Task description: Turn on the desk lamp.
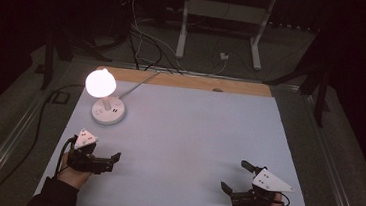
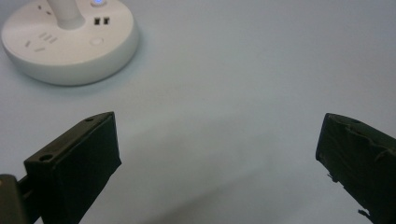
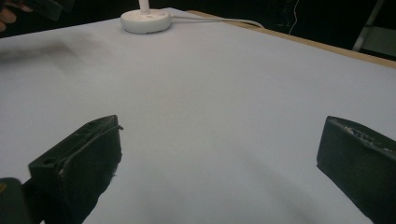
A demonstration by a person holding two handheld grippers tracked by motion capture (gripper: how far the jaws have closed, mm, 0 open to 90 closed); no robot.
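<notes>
A small white lamp glows brightly (image 1: pixel 101 82) on its round white base (image 1: pixel 108 110) at the table's far left. The base carries sockets and a button (image 2: pixel 70 39), and it sits far off in the right gripper view (image 3: pixel 145 19). My left gripper (image 1: pixel 109 161) is held near the front left, open with nothing between its jaws (image 2: pixel 217 154), a short way in front of the base. At the front right my right gripper (image 1: pixel 235 176) is also open and holds nothing (image 3: pixel 219 158). Both hover just over the pale sheet.
A pale blue-white sheet (image 1: pixel 187 143) covers the table, with a wooden strip (image 1: pixel 188 81) showing along the far edge. The lamp's white cable (image 1: pixel 140 83) runs off the back. Beyond lie a dark floor, cables and a white stand's legs (image 1: pixel 256 44).
</notes>
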